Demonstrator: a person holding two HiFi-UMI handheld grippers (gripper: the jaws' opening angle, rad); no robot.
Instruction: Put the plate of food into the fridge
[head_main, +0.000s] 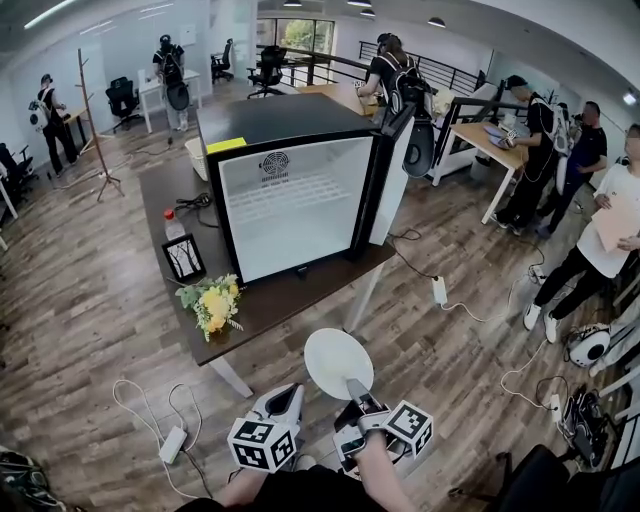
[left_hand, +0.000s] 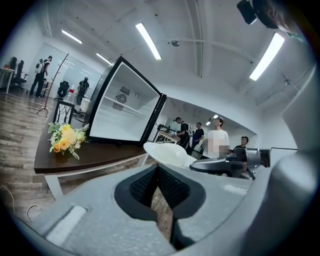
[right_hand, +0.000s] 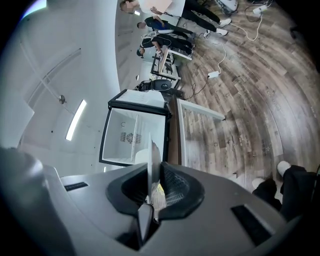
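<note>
Right gripper (right_hand: 151, 176): jaws pinched nearly together on near rim of white plate (right_hand: 152, 156); plate seen edge-on between the pads; small yellowish bit beside the rim at the pads, cannot tell what.
Left gripper (left_hand: 157, 174): jaws drawn together, only a thin slit of floor showing between the pads; nothing held.
Marker cubes: one on each gripper, left (head_main: 262, 443) and right (head_main: 410, 428), nearest the body, side by side.
Plate: held roughly level in the air out ahead of right gripper, top face plain white in head view; over floor (head_main: 470, 350), just near of the table's near edge and not touching it; well short of fridge.
Left gripper, place: just left of the plate, apart from it, pointing the same way as the right one.
Table (head_main: 290, 300): dark brown top, white legs, ahead of both grippers.
Fridge (head_main: 270, 118): small, black-cased, standing on the table; front facing the grippers.
Door (head_main: 392, 165): swung wide open to the right.
Interior: white, lit, wire shelf (head_main: 285, 195) across the middle.
Flowers (head_main: 212, 303): yellow bunch lying on the table's near-left corner.
Picture frame (head_main: 184, 258): upright, left of fridge, with bottle (head_main: 173, 225) just behind.
Far background: people (head_main: 545, 160) at desks, right and far; cables (head_main: 480, 310) on wood floor.
</note>
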